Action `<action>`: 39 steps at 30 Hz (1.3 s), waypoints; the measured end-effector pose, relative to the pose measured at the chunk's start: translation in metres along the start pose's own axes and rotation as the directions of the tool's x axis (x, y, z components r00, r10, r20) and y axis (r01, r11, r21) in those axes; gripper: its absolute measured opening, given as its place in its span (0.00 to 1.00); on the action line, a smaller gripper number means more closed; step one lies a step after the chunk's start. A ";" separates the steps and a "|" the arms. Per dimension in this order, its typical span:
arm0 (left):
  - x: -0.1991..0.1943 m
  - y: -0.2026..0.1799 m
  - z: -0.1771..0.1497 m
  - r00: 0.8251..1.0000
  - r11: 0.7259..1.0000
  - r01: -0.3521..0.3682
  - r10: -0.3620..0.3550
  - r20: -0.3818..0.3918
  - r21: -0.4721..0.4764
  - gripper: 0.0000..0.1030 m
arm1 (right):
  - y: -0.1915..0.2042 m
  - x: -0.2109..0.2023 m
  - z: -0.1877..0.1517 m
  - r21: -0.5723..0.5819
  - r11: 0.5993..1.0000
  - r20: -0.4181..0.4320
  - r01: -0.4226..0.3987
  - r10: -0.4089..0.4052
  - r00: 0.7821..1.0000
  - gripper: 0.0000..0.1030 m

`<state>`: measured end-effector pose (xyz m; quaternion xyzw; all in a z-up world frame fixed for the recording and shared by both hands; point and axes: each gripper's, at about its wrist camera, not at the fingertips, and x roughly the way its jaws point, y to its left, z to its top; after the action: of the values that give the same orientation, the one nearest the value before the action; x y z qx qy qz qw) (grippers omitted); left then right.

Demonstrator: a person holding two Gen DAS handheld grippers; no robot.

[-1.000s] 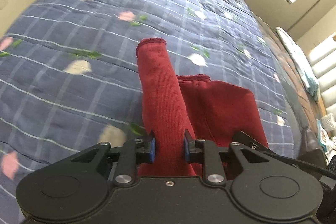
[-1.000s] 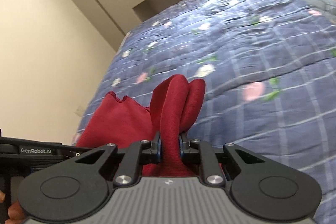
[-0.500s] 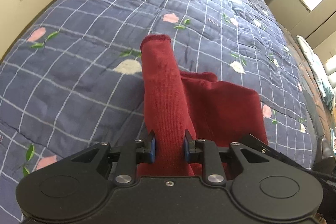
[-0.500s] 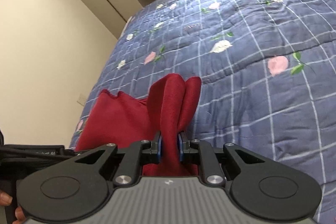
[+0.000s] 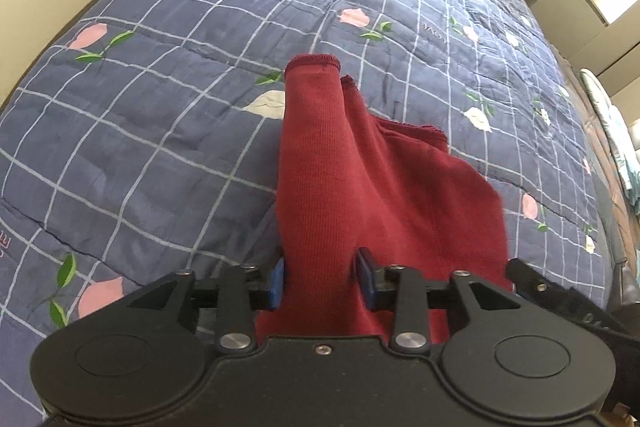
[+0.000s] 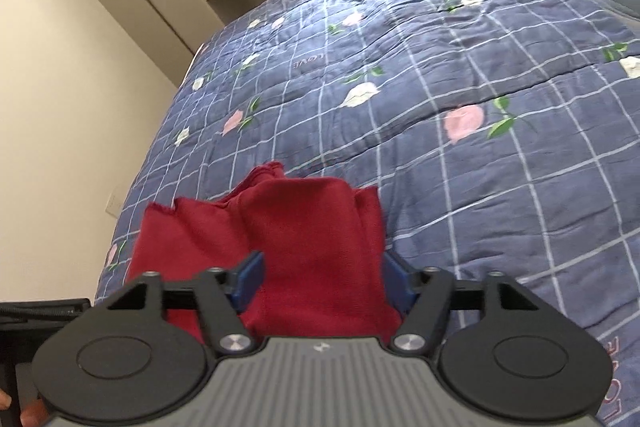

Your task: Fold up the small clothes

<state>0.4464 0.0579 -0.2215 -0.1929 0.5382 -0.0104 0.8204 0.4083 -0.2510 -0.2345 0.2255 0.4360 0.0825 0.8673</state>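
Left tongs: your left gripper [image 5: 321,277] has just been opening; the blue pads [image 5: 276,281] look to stand a little off the cloth, so the grip reads as released, with the red sleeve-like tube [image 5: 316,163] between the jaws.
Right tongs: your right gripper [image 6: 322,281] has just been opening as well; its jaws stand wide and released, the cloth lying loose between them.
Where the garment is: the red knit garment [image 6: 280,227] lies on the quilt [image 5: 160,107], close in front of both grippers.
How it handles: I judge it light, soft and limp; it will sag and slide out of shape when you lift only one point.
Where to hold: take it at a hemmed edge or a corner, through both layers, one gripper on each side.
Materials and shapes: fine ribbed knit, matte, with a stitched cuff [image 5: 314,61]; the quilt is padded, navy with pale grid lines and small flowers [image 6: 464,121].
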 end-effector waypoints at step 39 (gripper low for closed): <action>-0.293 -0.064 -0.157 0.886 0.984 -0.179 0.150 0.439 0.024 0.99 | 0.054 -0.319 -0.041 -0.356 0.934 0.256 -0.027 0.125 0.959 1.00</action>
<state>0.1956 0.0169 0.0028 -0.1178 0.3550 0.0855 0.9235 0.1848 -0.2981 -0.0010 0.0943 0.2808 0.1601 0.9416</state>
